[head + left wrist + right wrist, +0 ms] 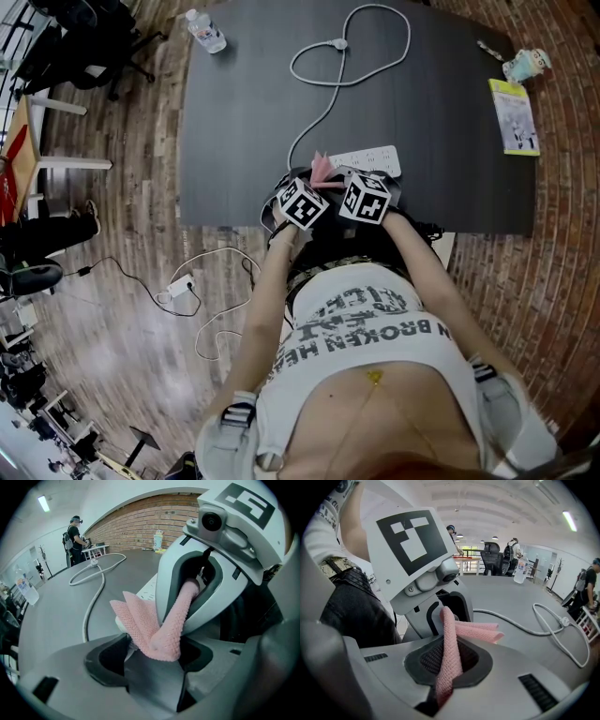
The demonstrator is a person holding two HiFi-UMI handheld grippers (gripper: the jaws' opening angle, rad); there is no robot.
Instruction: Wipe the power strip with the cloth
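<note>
A white power strip (370,159) lies near the front edge of the dark table (244,131), its white cable (323,103) looping toward the back. Just in front of it, my two grippers face each other and both hold a pink knitted cloth (322,169) above the table. My left gripper (157,656) is shut on one end of the cloth (140,620). My right gripper (443,691) is shut on the other end, where the cloth (450,644) rises out of its jaws. Only a strip of the power strip (147,588) shows behind the cloth.
A water bottle (205,31) stands at the table's back left. A yellow-green booklet (514,116) and a small figurine (527,64) are at the right edge. Another power strip (180,285) with cables lies on the wooden floor. People stand in the background.
</note>
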